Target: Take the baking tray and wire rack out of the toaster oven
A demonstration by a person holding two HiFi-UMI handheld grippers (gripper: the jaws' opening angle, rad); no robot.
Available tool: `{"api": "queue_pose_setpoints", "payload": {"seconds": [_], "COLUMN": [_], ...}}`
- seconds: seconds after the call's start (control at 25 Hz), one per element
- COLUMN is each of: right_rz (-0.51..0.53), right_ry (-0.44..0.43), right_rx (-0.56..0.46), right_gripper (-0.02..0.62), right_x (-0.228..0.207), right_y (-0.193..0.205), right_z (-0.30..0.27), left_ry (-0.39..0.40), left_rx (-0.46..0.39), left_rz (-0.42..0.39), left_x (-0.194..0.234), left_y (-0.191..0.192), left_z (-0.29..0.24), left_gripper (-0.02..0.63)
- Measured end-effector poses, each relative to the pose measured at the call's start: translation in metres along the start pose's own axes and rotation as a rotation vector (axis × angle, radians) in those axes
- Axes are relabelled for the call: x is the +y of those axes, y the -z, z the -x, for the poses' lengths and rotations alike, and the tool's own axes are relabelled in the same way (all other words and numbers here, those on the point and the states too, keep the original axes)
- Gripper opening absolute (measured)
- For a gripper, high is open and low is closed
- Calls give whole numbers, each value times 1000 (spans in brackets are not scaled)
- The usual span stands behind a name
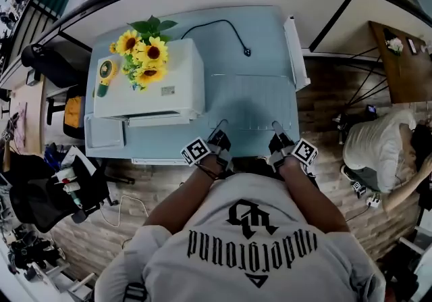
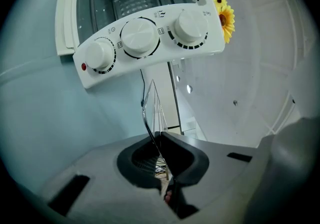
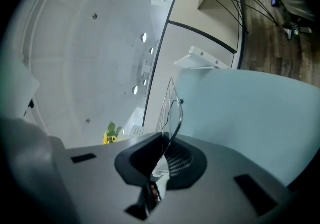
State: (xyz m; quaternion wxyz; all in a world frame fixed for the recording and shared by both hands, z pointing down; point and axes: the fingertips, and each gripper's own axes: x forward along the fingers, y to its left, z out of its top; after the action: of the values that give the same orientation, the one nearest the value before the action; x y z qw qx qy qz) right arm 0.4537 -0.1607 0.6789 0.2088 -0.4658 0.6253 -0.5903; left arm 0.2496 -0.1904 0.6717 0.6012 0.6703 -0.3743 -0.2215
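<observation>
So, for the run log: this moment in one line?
left hand-held gripper: shut on wire rack | right hand-held gripper: same | wire rack: outside toaster oven

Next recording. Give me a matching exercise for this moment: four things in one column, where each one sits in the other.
Things:
1. wire rack
2. sunflowers
3. black power cord
4. three white knobs

Places:
A. on top of the toaster oven
B. clamped between the left gripper and the right gripper
C. lying loose on the blue table
D. on the oven's control panel

Pairs: 1-B, 2-A, 3-C, 4-D
</observation>
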Motion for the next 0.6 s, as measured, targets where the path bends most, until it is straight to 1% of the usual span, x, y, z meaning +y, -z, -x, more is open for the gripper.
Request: {"api": "queue_pose_setpoints", "payload": {"seconds": [0.24,0.36,0.44,0.48,0.56,0.6], "right_rz": [-9,-7,-22,-31,-40,-38], "right_ry": [-15,44,54,47,-4,-10], "right_rx": [75,119,144,154,167,173], "right_gripper": [12,15,16,15,17,17], "right_x": [-20,-38,-46,-49,-50,-53], "right_y": [-10,-11,-10,-9,-8,-8], "right_z": [-17,-19,-22,-24,-32,-33], "left_ry": [-51,-84,-98,-105,-119,-125], "left_rx": [-16,-19,-26,-29,-32,-34], "left_rz": [13,24,24,25,30,31], "left_x": [20,30,39,44,51,55], "left_y": [7,12,14,15,17,18], "left_z": [-15,-19,-21,-22,-24,-25], "left_gripper": [6,9,9,9,9,9]}}
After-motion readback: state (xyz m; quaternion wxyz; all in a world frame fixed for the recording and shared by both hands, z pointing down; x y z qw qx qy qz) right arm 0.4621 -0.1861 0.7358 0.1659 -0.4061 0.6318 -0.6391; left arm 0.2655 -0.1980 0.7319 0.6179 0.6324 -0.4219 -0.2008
